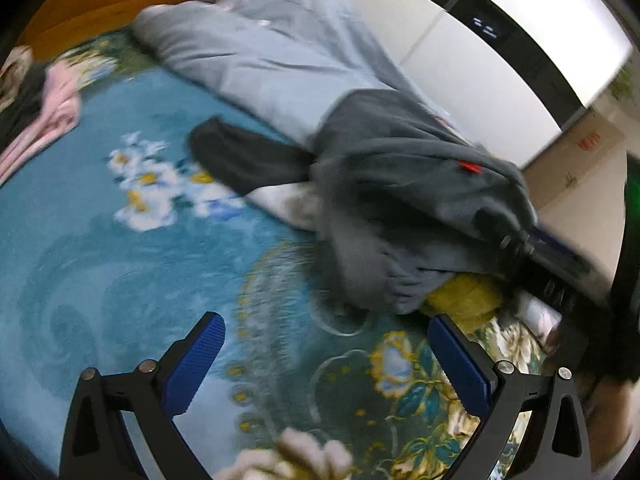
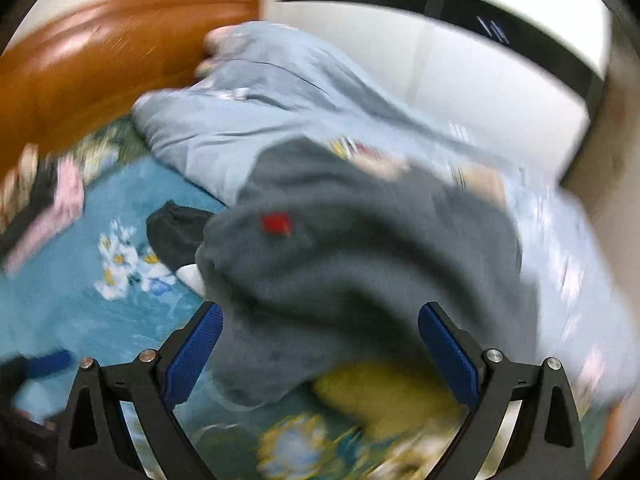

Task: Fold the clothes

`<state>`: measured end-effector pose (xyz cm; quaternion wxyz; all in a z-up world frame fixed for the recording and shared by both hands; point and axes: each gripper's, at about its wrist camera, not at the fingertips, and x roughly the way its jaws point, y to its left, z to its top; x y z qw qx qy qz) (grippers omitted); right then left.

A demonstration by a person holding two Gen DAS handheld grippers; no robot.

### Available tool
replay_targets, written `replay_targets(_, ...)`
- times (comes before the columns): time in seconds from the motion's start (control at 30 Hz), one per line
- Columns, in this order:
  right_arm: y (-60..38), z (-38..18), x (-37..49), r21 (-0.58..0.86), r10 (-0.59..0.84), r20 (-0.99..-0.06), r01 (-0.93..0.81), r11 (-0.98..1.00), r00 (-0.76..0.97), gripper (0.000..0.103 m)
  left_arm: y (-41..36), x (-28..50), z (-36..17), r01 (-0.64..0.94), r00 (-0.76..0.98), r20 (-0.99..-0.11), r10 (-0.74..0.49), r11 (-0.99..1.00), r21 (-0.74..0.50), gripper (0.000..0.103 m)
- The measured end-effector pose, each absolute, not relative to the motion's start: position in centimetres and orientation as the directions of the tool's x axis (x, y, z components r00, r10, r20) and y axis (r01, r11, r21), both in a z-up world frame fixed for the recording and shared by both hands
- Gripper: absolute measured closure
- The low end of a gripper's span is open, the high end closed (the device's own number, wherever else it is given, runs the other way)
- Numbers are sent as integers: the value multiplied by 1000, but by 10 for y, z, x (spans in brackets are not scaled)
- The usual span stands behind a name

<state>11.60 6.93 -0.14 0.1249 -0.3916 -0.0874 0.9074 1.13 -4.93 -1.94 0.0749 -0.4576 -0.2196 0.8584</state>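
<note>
1. We find the grey garment (image 2: 360, 280) lying crumpled on the bed (image 1: 100, 240), against the pale blue quilt (image 1: 260, 60); no fold is visible.
2. The left hand-held gripper (image 1: 326, 360) stands spread wide and empty, short of the grey garment.
3. The right hand-held gripper (image 2: 320, 348) is likewise spread and empty, just before the grey garment.
4. Beside the grey garment lie a yellow item (image 1: 464, 296) and a black item (image 1: 244, 160), unfolded.
5. We judge folding not yet begun.

A crumpled sweatshirt (image 2: 360, 280) lies on the bed (image 1: 100, 260) ahead of the right tongs (image 2: 320, 344). A quilt (image 1: 260, 52) lies behind it. From the left tongs (image 1: 326, 356) the sweatshirt lies ahead to the right.
</note>
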Motion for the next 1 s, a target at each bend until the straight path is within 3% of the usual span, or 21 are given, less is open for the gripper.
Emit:
replay_targets(0.1, 48, -3, 88, -424, 329, -665, -24, -906, -670, 4, -69, 18, -19, 130, -560, -790, 249, -915, -381, 0)
replay_targets(0.3, 22, -40, 45, -540, 365, -729, 158, -826, -580, 5, -103, 37, -9, 175, -550, -782, 293, -875, -451, 0)
replay_targets(0.37, 20, -40, 48, -542, 393, -731, 125, -831, -558, 32, -112, 44, -7, 164, -571, -760, 309, -865, -475, 0)
replay_targets(0.4, 19, -40, 49, -542, 406, -732, 108, -833, -547, 59, -116, 47, -7, 158, -582, -750, 316, -860, -485, 0)
replay_targets(0.5, 24, -33, 62, -490, 397, -754, 45, -871, -524, 76, -124, 57, -9, 168, -576, -757, 307, -862, -478, 0)
replay_targets(0.67, 11, 11, 121, -362, 291, -743, -4, -932, -602, 81, -135, 77, -12, 173, -542, -774, 327, -858, -483, 0)
replay_targets(1.0, -33, 39, 245, -163, 134, -779, -8, -987, -613, 82, -155, 120, -8, 227, -501, -653, 568, -642, -732, 1)
